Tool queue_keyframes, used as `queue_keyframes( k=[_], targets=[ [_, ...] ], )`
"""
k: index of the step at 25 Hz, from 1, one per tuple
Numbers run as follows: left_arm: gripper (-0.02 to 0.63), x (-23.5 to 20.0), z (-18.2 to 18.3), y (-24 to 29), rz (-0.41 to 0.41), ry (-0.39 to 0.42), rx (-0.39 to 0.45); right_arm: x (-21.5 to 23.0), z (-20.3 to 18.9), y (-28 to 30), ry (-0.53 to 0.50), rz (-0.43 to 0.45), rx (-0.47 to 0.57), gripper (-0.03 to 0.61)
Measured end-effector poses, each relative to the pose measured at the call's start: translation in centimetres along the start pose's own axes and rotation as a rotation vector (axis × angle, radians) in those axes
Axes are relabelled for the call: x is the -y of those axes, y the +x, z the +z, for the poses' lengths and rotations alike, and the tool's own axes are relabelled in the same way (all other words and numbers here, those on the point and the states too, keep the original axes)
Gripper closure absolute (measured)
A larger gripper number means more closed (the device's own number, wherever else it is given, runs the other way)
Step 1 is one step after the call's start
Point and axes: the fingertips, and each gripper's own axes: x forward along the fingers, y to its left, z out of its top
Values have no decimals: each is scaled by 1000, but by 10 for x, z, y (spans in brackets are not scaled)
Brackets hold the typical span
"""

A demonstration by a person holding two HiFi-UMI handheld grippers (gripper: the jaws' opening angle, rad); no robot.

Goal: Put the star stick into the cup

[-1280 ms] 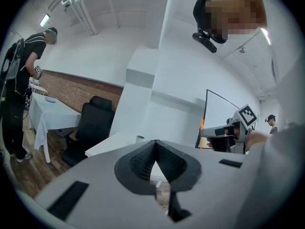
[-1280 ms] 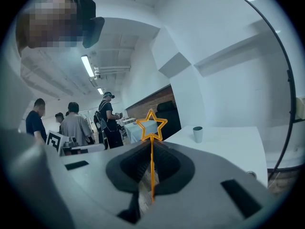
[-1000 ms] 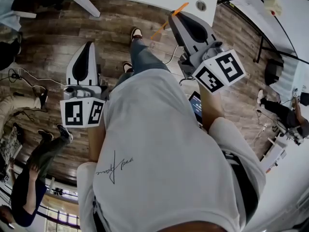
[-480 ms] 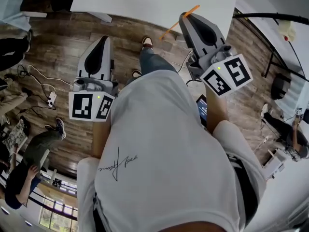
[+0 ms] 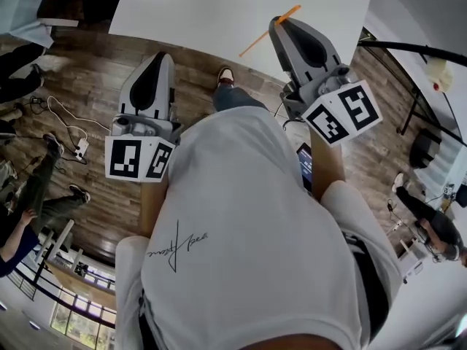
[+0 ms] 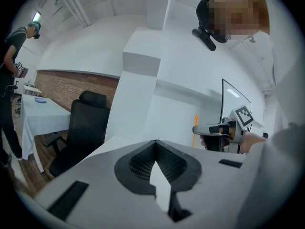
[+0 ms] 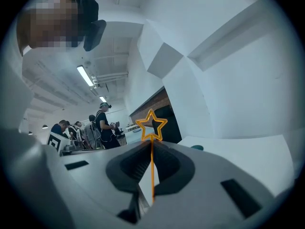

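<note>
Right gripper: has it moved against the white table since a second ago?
Yes. The right gripper, holding the star stick, has advanced: its tip now overlaps the white table, past its near edge.

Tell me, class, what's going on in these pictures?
A person stands at a white table with a gripper in each hand. The right gripper is shut on an orange star stick, with the star poking out past its tips over the table. The left gripper is shut with nothing in it. No cup can be made out for certain, so the stick is not in one yet.
</note>
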Motion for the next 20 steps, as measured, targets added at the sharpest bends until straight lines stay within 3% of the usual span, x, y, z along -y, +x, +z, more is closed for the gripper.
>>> queue_keyframes(
  k=[7,20],
  targets=[
    [606,-6,7,26,23,-4,10,22,2,16,-1,24,0,560],
    [606,-18,-1,73,-83,-24,-49,36,21,41,-30,-34,-13,560]
  ],
)
